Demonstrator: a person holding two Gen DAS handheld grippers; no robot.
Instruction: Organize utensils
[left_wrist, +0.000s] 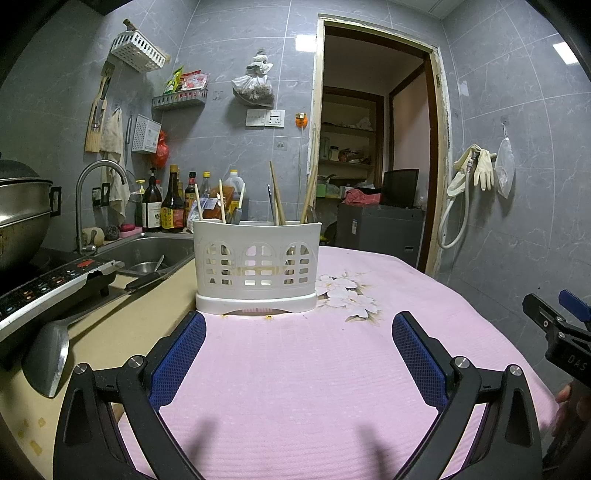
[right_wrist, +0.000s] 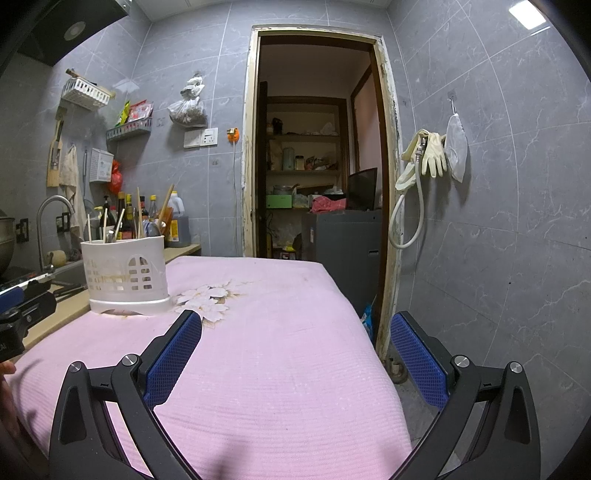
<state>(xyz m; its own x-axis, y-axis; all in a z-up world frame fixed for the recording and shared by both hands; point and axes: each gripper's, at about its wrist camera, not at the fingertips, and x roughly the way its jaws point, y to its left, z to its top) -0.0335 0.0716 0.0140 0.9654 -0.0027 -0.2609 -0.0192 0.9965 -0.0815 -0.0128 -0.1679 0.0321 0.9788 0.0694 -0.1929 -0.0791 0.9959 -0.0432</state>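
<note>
Standing near the left edge of the pink cloth (left_wrist: 332, 369), the white utensil holder (left_wrist: 256, 258) already carries chopsticks (left_wrist: 276, 195) and a few other handles upright in its compartments, though which compartment each one sits in cannot be told through the slotted front; nothing loose lies on the cloth itself, so the sorting looks either close to finished or waiting on pieces off the cloth, and a ladle (left_wrist: 46, 354) resting on the beige counter (left_wrist: 122, 332) to the left may be one of them, along with a dark-handled tool lying by the sink (left_wrist: 147, 254). The left gripper (left_wrist: 298, 349) faces the holder head-on with its jaws spread wide and nothing between the blue pads (left_wrist: 177, 362), while the right gripper (right_wrist: 295, 354) hangs further right over bare cloth, likewise wide apart and empty. Room is generous across the middle and right of the cloth, but the right edge drops straight to the floor beside the doorway (right_wrist: 314, 147), and the holder sits close to the cloth's left border next to the counter, so a sideways push there could, I judge, tip it toward the sink
</note>
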